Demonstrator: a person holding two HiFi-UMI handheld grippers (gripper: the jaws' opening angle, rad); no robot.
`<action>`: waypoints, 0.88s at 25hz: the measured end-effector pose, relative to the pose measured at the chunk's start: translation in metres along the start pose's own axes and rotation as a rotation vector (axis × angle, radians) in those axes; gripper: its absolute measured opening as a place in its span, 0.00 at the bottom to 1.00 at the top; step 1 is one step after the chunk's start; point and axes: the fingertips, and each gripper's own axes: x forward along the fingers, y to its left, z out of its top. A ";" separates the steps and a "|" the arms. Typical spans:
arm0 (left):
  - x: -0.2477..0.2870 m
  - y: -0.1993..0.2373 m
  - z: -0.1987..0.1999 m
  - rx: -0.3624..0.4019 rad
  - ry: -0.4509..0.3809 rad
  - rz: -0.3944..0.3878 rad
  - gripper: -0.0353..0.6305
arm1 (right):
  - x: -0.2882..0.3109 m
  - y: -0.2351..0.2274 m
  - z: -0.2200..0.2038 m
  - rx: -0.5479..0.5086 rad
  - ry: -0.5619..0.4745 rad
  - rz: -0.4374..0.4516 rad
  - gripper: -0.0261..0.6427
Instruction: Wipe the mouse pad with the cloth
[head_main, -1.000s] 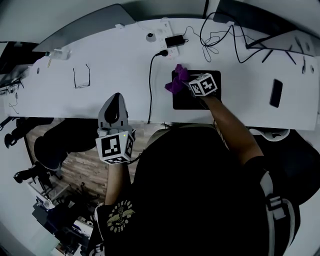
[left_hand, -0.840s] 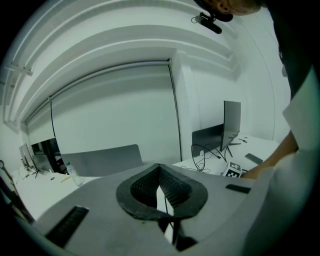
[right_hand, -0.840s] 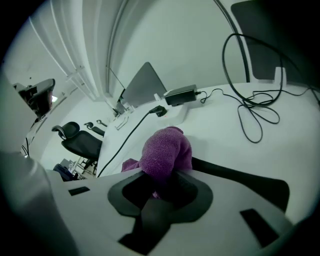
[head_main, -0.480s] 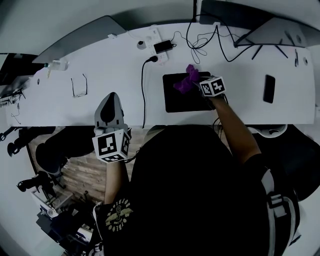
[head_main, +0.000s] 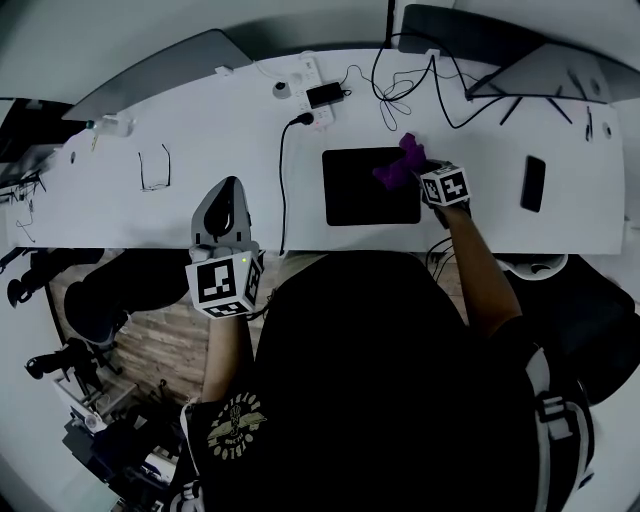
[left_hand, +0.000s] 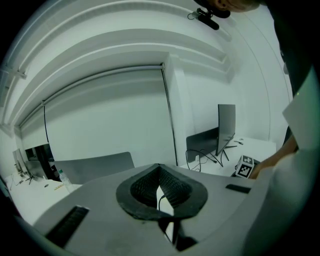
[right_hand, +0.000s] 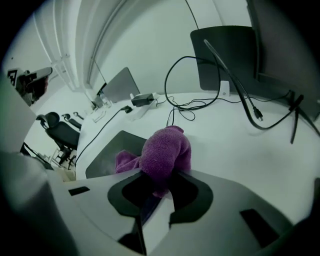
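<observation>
The black mouse pad (head_main: 365, 195) lies flat on the white worktop (head_main: 200, 130). A purple cloth (head_main: 400, 165) is bunched on the pad's far right corner, clenched in the right hand-held gripper (head_main: 420, 178). Well left of the pad, at the worktop's near edge, the left hand-held gripper (head_main: 224, 200) has its jaws pressed together on nothing.

Your left gripper (head_main: 228, 190) hangs at 9 o'clock, jaws together on nothing, tips aimed toward 12. Your right forearm (head_main: 470, 255) stretches out toward 2 o'clock, and your right gripper (head_main: 420, 178) clamps the cloth (head_main: 398, 166), pointing toward 10.
</observation>
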 end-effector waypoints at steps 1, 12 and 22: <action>0.000 0.001 -0.001 -0.003 0.001 0.003 0.06 | -0.005 0.001 0.001 -0.022 0.005 -0.009 0.17; -0.009 0.020 -0.017 -0.058 0.008 0.041 0.06 | -0.044 0.155 0.042 -0.022 -0.028 0.517 0.17; -0.026 0.049 -0.033 -0.088 0.024 0.103 0.06 | -0.004 0.272 0.065 -0.164 0.035 0.710 0.17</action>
